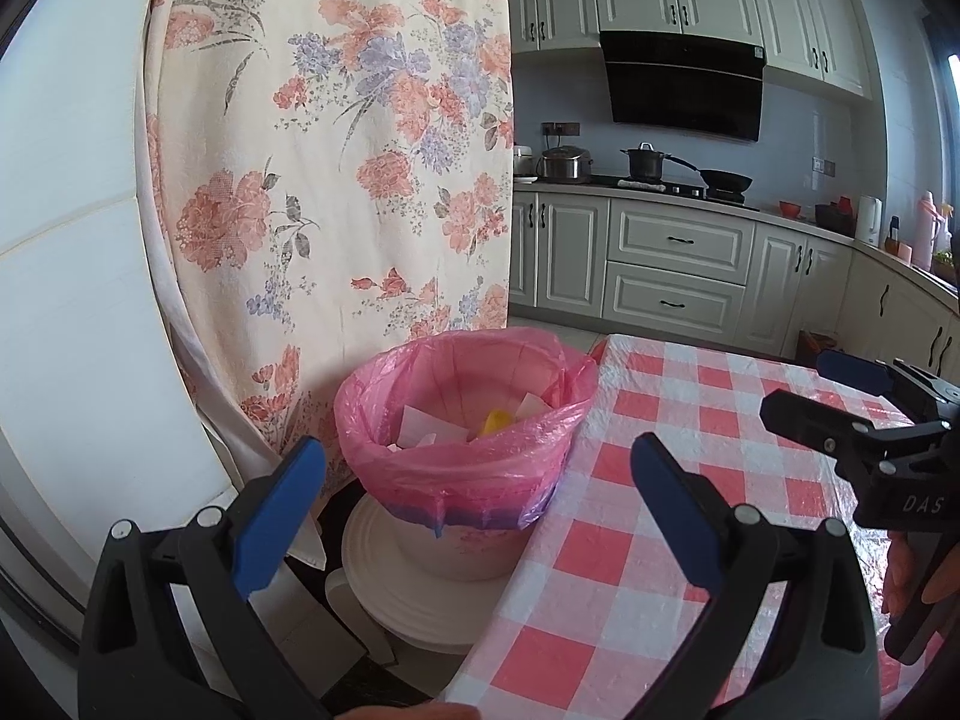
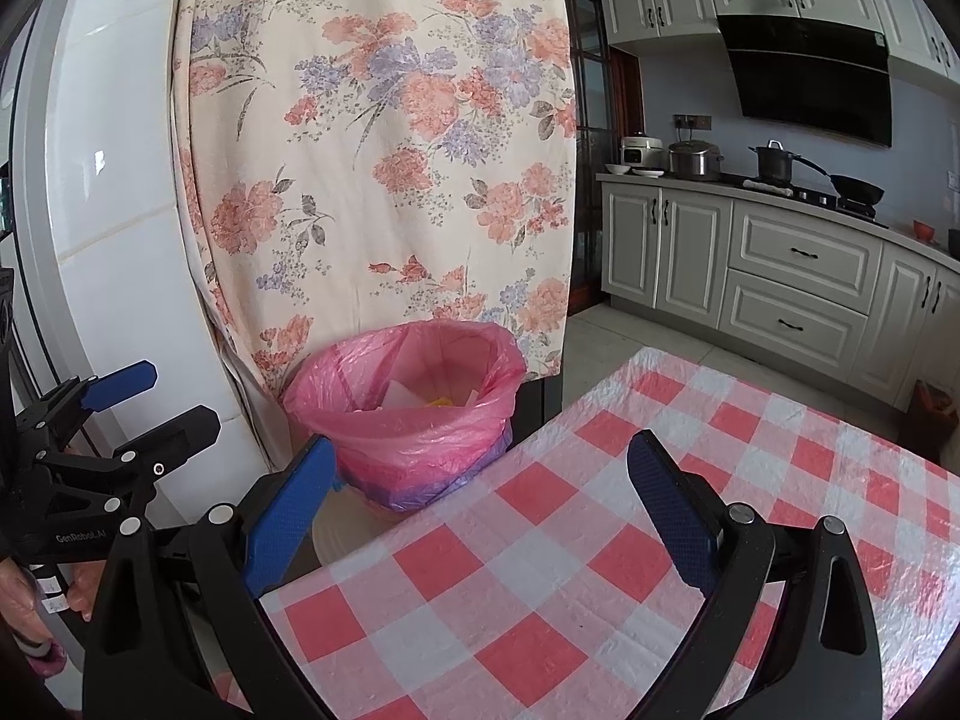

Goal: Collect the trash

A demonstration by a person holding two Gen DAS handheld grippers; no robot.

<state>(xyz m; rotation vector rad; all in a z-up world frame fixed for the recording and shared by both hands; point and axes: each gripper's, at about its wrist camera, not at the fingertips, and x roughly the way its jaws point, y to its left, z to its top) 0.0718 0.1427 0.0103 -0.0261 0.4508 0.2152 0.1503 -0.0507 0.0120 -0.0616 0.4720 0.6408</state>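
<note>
A flowered cloth (image 1: 336, 138) hangs behind the bin (image 1: 462, 420), whose pink bag (image 1: 420, 468) holds paper scraps (image 1: 429, 423). The bin sits just beside the checked table (image 1: 660, 480). Left gripper (image 1: 474, 516) and right gripper (image 2: 480, 510) are spread, empty.

The table (image 2: 600, 570) under its checked cloth lies bare ahead of both grippers, so there is free passage across it. The bin (image 1: 462, 420) stands just off the table's far left corner, its mouth open upward and unobstructed from above, though the pink liner (image 2: 414, 420) bulges over the rim. Close behind the bin hangs a flowered curtain (image 1: 336, 150), blocking any reach beyond it. The left gripper (image 1: 474, 498) and right gripper (image 2: 480, 504), both spread wide, hover side by side, near each other
</note>
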